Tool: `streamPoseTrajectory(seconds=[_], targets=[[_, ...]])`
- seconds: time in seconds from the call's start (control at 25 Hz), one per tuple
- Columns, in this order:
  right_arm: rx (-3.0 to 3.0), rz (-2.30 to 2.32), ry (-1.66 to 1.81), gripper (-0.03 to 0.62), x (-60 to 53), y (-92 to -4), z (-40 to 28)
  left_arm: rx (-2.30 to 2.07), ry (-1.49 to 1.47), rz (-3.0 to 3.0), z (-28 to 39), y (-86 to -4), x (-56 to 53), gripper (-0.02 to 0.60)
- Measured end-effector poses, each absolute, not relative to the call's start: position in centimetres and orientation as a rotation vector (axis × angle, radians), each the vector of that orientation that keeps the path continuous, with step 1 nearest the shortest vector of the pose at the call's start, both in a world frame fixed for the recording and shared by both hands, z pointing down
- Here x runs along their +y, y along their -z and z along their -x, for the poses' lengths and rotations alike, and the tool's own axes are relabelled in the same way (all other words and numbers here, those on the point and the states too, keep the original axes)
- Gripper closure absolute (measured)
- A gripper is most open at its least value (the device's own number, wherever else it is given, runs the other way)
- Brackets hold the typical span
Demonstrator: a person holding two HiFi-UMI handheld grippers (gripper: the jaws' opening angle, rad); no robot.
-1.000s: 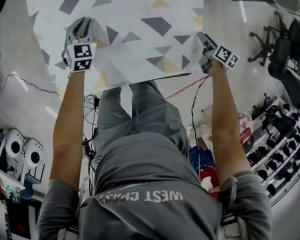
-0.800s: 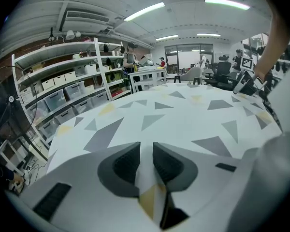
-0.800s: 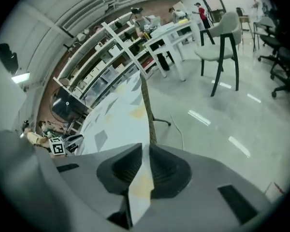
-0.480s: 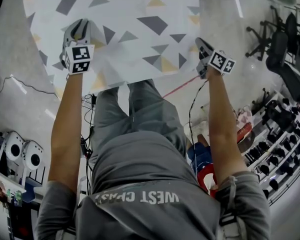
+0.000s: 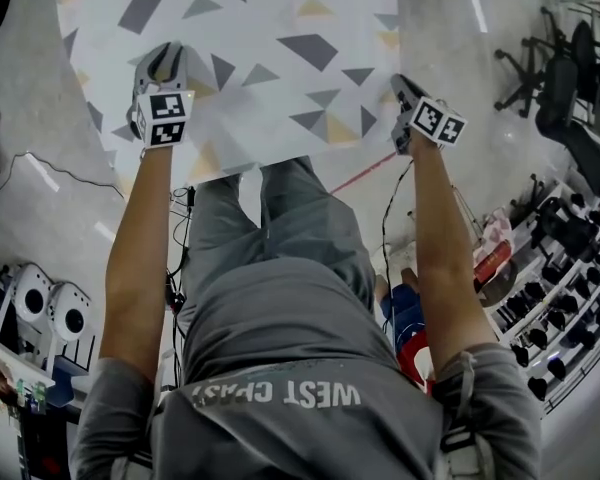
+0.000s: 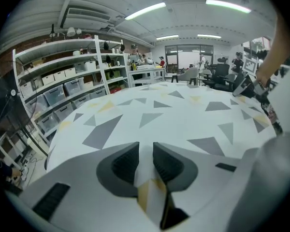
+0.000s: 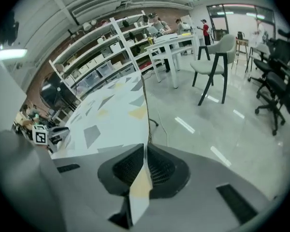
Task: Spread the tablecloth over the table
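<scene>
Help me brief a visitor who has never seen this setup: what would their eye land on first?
The white tablecloth with grey and yellow triangles fills the top of the head view. The left gripper and right gripper each pinch its near edge, one on each side. The right one's jaws have just been closing on the cloth. Below them, the person's bare forearms and grey shirt fill the rest of that view.
</scene>
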State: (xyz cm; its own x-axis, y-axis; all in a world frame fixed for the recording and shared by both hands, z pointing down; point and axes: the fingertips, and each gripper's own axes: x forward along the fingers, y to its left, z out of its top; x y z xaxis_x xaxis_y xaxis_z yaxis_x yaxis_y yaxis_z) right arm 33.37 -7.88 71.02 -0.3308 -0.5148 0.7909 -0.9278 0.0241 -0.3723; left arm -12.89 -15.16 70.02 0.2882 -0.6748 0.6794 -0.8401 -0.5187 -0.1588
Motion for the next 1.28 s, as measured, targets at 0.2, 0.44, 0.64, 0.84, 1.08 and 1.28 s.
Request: streamPoseTrajectory(seconds=[0.2,0.44,0.64,0.84,1.08,1.28], targets=[[-1.726,-1.548,-0.88,0.445,-8.4,-68.5,-33.0,-1.351,-1.036,-2.349,11.6,-68.2,-12.9,0.508],[-1.81,-1.462,-0.489,0.538,-9.3,-61.4,-25.7,-1.374,-0.889,-2.435,9.3,-61.8,-10.7,0.508],[-1.918,-1.429,-0.398,0.582,-8.9,-55.9,-18.3,-1.41,-0.767,-2.468,9.1,-56.3,-9.4,0.509],[-2.052,-1.383,-0.355,0.583,-8.0,-50.5,-11.8,-1.432,-0.657,-2.494,9.5,-50.7,-8.3,0.509],[-2.269,-1.298,-0.26,0.583,-7.8,-41.5,-2.6,-1.474,-0.52,-2.595,11.2,-41.4,-7.5,0.511],[-2.436,-1.239,-0.14,0.583,-6.9,-32.7,2.9,-1.415,-0.464,-2.683,13.4,-33.7,-6.8,0.511]])
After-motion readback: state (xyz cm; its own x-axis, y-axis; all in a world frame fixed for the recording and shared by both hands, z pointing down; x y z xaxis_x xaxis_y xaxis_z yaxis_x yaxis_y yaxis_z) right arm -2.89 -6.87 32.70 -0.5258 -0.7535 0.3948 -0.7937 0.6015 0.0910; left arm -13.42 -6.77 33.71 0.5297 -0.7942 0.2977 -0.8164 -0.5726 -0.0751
